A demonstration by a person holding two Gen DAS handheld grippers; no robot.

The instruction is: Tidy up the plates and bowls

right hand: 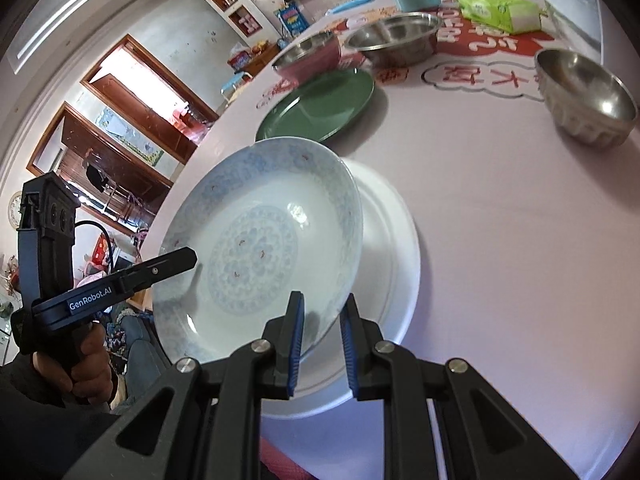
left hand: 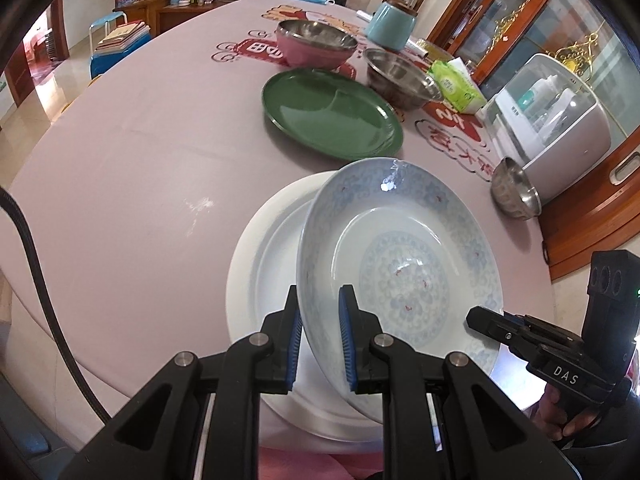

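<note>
The blue-patterned plate (left hand: 400, 264) was gripped from both sides, low in the centre of each frame, and it was held tilted above the white plate (left hand: 256, 264) on the pink table (left hand: 132, 184). The left gripper (left hand: 319, 344) was seen nearly closed on the plate's near-left rim, blue pads on either face; the right gripper (right hand: 322, 344) was clamped likewise on the near-right rim.

Only in the left wrist view was the white appliance (left hand: 560, 120) shown, at the right edge, along with the stacked books (left hand: 124, 36) at upper left. Only in the right wrist view were the doorways (right hand: 132, 92) and a wall clock (right hand: 14, 208) caught, at the left. The hand (right hand: 86, 368) on the left gripper's handle was plain there (in the other view the right one was barely glimpsed).

Counted across both views: three plates, namely the patterned one, the white one and the green plate (left hand: 332, 116) above centre. Four bowls were tallied: a pink bowl (left hand: 316, 44), a wide steel bowl (left hand: 400, 78), a small steel bowl (left hand: 514, 192) and (possibly a jar, it could not be told) a teal container (left hand: 390, 26). One green tissue pack (left hand: 456, 82) was noted.
</note>
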